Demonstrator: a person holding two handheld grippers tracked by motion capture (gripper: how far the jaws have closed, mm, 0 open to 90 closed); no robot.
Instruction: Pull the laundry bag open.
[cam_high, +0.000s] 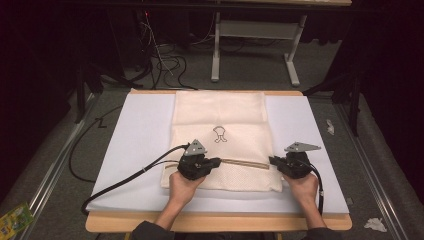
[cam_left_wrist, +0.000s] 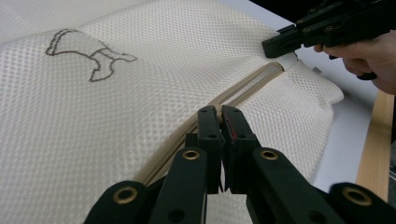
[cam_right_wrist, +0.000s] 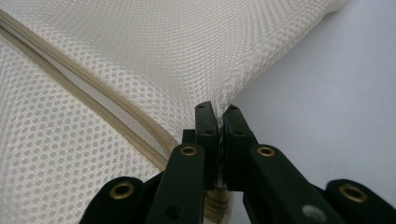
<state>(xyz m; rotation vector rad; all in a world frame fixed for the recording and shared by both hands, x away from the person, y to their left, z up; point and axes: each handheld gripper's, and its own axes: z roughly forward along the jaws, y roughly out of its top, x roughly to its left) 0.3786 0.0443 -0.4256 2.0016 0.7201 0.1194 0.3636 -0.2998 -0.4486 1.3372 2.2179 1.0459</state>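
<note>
Cream mesh laundry bag (cam_high: 220, 140) lies flat on white sheet (cam_high: 140, 145), middle of table (cam_high: 215, 222). Zipper (cam_high: 245, 163) runs left to right across near part of bag. Left gripper (cam_high: 216, 162) sits at left end of zipper, jaws pinched tight on zipper pull. Right gripper (cam_high: 272, 161) sits at right end of zipper, jaws pinched tight on mesh at bag edge.

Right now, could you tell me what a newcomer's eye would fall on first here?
A cream mesh laundry bag lies mid-table on a white sheet. Both black tongs pinch it along its beige zipper: the left tongs at the zipper, the right tongs on the mesh at the bag's right edge.
</note>
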